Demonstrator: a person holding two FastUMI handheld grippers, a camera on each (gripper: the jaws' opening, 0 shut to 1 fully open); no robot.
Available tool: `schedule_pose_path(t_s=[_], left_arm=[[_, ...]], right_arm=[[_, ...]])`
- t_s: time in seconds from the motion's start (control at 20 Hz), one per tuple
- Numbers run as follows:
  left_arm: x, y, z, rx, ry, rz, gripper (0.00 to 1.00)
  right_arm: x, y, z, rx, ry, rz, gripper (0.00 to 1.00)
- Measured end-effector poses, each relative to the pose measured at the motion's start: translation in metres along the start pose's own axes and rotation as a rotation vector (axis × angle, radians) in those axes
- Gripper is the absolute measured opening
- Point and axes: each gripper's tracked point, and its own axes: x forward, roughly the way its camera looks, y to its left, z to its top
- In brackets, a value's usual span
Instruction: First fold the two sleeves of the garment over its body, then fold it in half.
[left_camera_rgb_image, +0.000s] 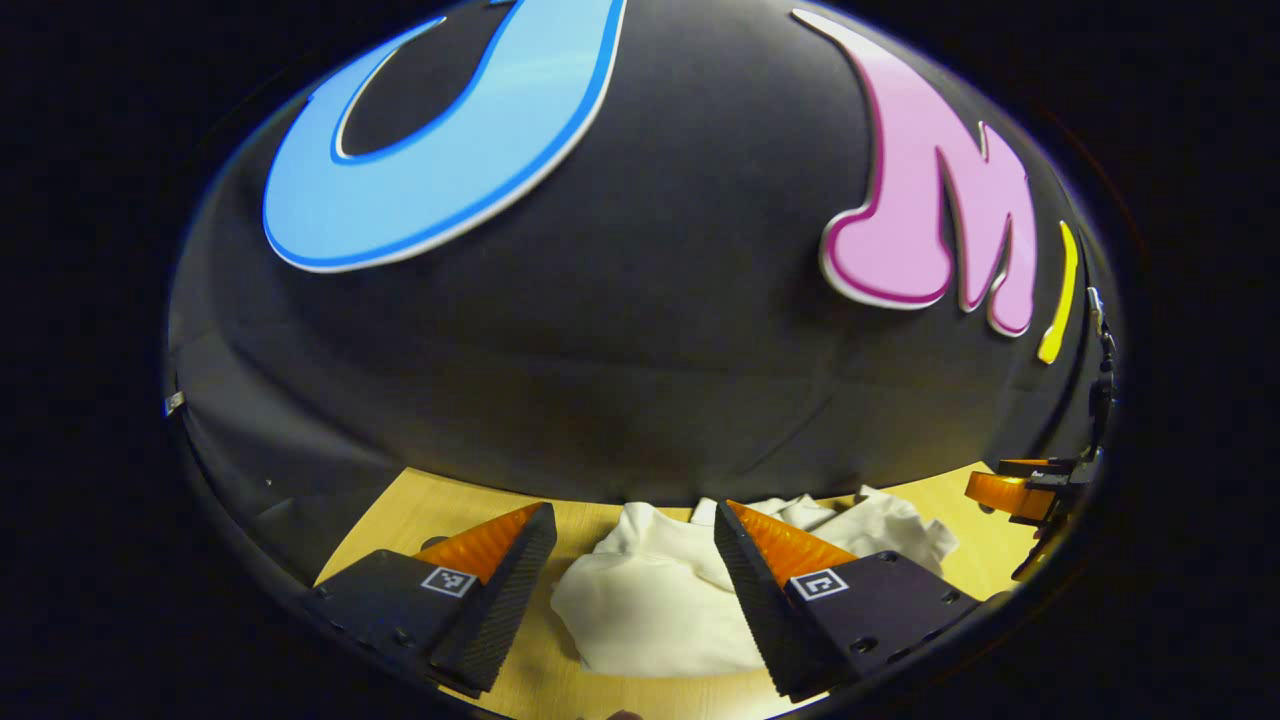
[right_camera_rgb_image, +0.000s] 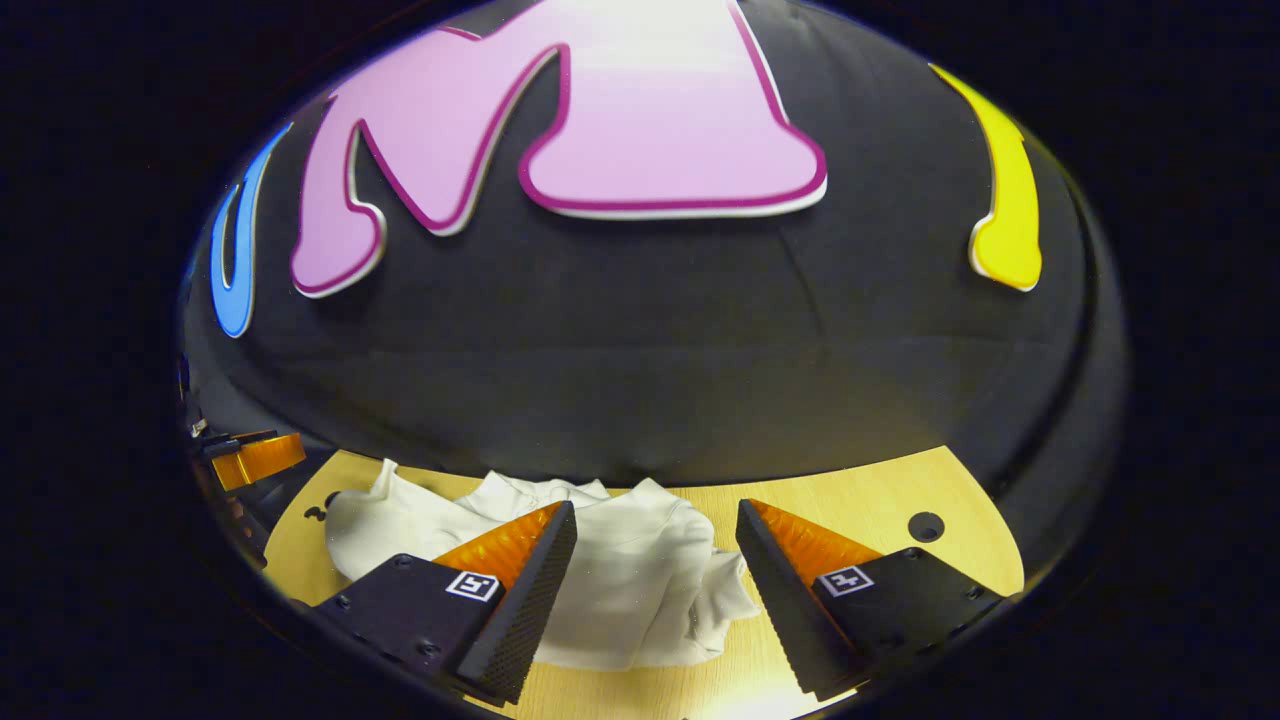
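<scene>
The garment (left_camera_rgb_image: 660, 600), a white piece of clothing, lies crumpled in a loose heap on the light wooden table (left_camera_rgb_image: 420, 500), close to the black cloth wall (left_camera_rgb_image: 640, 350). No sleeve can be told apart from the body in the bunched folds.

In the left gripper view, the left gripper (left_camera_rgb_image: 635, 520) hovers above the table with its 2 fingers spread wide apart and nothing between them. The heap sits ahead, in the gap and behind the right-hand finger (left_camera_rgb_image: 790, 560), which hides part of the cloth. The fingers do not appear to touch the fabric. At the far right edge of this view, part of the right gripper (left_camera_rgb_image: 1020, 490) shows near the table's rim; its state cannot be read from there.

In the right gripper view, the right gripper (right_camera_rgb_image: 655, 520) likewise stands with its fingers wide apart and empty. The garment (right_camera_rgb_image: 620, 570) lies ahead and to the left, partly behind the left-hand finger (right_camera_rgb_image: 510, 570), with a bunched end reaching into the gap. A round hole (right_camera_rgb_image: 926, 525) marks the table (right_camera_rgb_image: 880, 500) to the right. At the far left edge, part of the left gripper (right_camera_rgb_image: 255, 455) is visible.
</scene>
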Motion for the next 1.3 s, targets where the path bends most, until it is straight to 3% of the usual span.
schedule_pose_path(t_s=[0.35, 0.6, 0.95, 1.3], left_arm=[[-0.118, -0.009, 0.036, 0.045, -0.098, -0.061, 0.98], [-0.218, -0.007, 0.044, 0.075, -0.183, -0.063, 0.97], [-0.348, 0.001, 0.032, 0.052, -0.244, -0.064, 0.97], [-0.428, 0.009, -0.006, 0.044, -0.264, -0.046, 0.97]], right_arm=[[-0.107, 0.015, 0.040, -0.078, -0.106, -0.029, 0.99], [-0.200, 0.024, 0.053, -0.118, -0.200, -0.064, 0.99], [-0.317, 0.042, 0.022, -0.092, -0.229, -0.050, 0.98], [-0.389, 0.055, -0.014, -0.116, -0.271, -0.004, 0.98]])
